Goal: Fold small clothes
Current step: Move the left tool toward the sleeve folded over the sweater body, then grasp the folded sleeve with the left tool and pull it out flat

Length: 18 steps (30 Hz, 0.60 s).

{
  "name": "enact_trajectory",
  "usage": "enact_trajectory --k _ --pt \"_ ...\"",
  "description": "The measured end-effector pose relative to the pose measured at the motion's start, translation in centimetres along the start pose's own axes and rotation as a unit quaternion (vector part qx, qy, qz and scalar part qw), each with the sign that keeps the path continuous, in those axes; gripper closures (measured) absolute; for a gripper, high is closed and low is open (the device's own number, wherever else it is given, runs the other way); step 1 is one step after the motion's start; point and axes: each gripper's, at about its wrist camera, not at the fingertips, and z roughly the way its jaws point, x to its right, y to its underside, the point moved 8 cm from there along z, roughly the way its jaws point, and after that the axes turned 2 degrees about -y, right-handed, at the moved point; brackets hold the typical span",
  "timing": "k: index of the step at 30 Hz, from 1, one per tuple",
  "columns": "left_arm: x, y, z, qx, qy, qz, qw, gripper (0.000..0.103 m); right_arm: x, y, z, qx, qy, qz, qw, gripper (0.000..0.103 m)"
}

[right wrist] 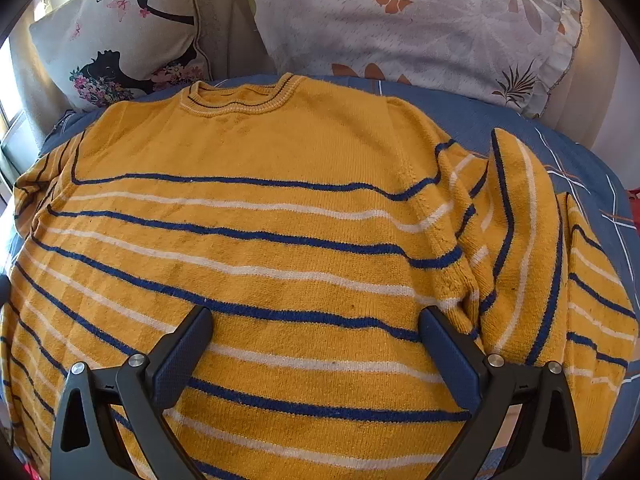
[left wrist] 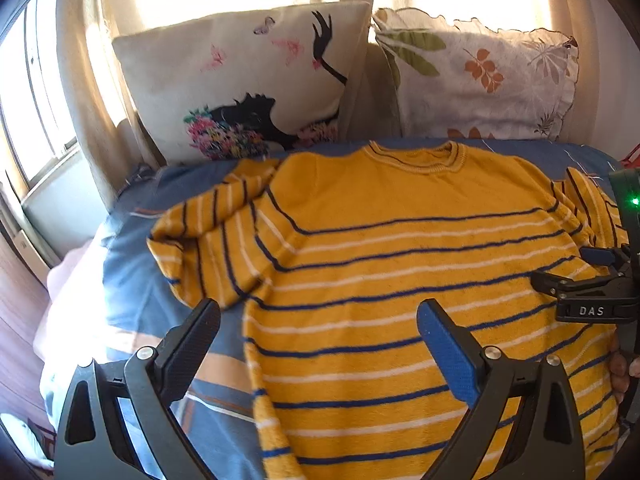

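A yellow knitted sweater with blue and white stripes lies flat, front up, on a blue bedsheet, collar toward the pillows. It also fills the right wrist view. Its left sleeve is bent over beside the body; its right sleeve lies rumpled along the right side. My left gripper is open and empty above the sweater's left edge. My right gripper is open and empty above the sweater's lower body; it also shows at the right edge of the left wrist view.
Two pillows lean against the curtain at the bed's head: a cream one with a black figure and a leaf-printed one. A window is at the left. The bed's left edge drops to a wooden floor.
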Motion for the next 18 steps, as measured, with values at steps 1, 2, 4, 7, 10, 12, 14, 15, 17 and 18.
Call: enact_trajectory --k 1,2,4,7,10,12,14,15,17,18 --pt "-1.1 -0.6 0.3 0.003 -0.008 0.003 1.0000 0.004 0.1 0.0 0.0 0.001 -0.002 0.001 1.000 0.000" --pt "-2.3 -1.4 0.8 0.004 -0.018 0.005 0.9998 0.004 0.1 -0.1 0.0 0.002 -0.003 0.002 1.000 0.000" --pt "-4.7 -3.0 2.1 0.014 -0.029 0.008 0.9994 0.004 0.1 -0.1 0.0 0.003 -0.002 0.000 1.000 0.000" --pt "-8.0 -5.0 5.9 -0.004 -0.020 -0.004 0.9998 0.004 0.2 -0.1 0.0 0.003 0.000 -0.003 1.000 0.000" --pt "-10.5 -6.6 10.2 -0.030 -0.001 -0.017 0.9994 0.004 -0.1 0.0 0.0 0.003 0.001 -0.003 1.000 0.000" --pt "-11.2 -7.5 12.7 -0.037 -0.015 0.006 0.9992 0.004 -0.1 0.0 0.0 0.003 0.001 -0.003 1.000 0.000" --pt "-11.4 -8.0 14.9 -0.050 -0.024 0.032 0.9979 0.008 -0.3 0.0 -0.1 0.003 0.003 -0.003 1.000 0.000" --pt "-11.4 -8.1 16.0 -0.059 -0.018 0.034 0.9975 0.013 -0.2 0.0 -0.1 0.003 0.003 -0.003 1.000 0.000" --pt "-11.5 -8.2 17.8 -0.075 -0.003 0.029 0.9967 0.016 -0.2 0.0 -0.1 0.003 0.003 -0.003 1.000 0.000" --pt "-11.5 -8.3 18.5 -0.080 -0.002 0.029 0.9964 0.019 -0.2 0.0 -0.1 0.003 0.003 -0.003 1.000 0.000"
